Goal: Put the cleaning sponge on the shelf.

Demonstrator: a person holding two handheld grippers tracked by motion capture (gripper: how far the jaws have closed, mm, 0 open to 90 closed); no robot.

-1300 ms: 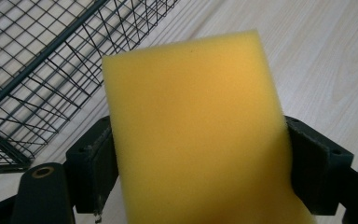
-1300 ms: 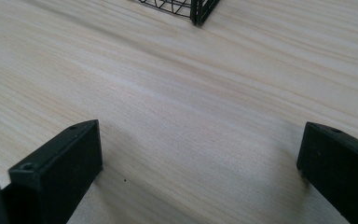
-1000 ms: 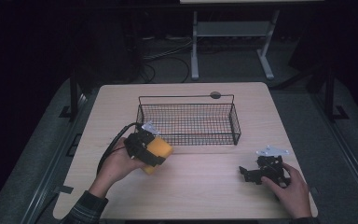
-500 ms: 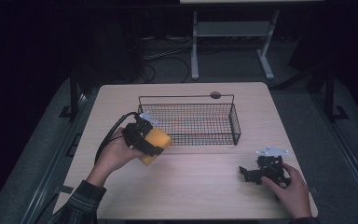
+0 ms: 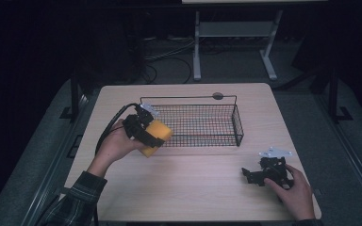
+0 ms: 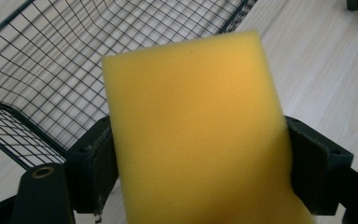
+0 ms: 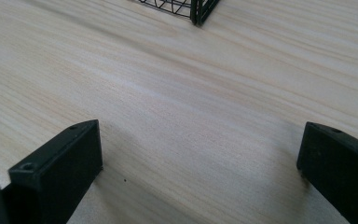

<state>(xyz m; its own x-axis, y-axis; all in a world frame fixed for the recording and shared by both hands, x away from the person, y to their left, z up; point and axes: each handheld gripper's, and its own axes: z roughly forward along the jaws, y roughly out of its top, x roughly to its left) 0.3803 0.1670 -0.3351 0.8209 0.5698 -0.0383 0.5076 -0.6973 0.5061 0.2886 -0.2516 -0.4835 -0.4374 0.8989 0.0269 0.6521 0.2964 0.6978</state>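
- Dark room all around, with a pale wood counter [image 5: 188,188] lit in front of me and a black wire basket [image 5: 193,123] standing toward its far side.
- I hold my left hand-held gripper [image 5: 143,131] raised just at the basket's near-left corner.
- Its jaws are clamped on a yellow sponge [image 5: 155,136]; in the left gripper view the sponge [image 6: 200,135] stands between the two black jaws, with the basket's mesh [image 6: 51,60] behind and below it.
- My right hand-held gripper [image 5: 259,175] rests low at the counter's near-right corner, well apart from the basket.
- Its jaws are spread wide with bare wood [image 7: 191,116] between them, and the basket's corner [image 7: 198,9] shows far ahead.
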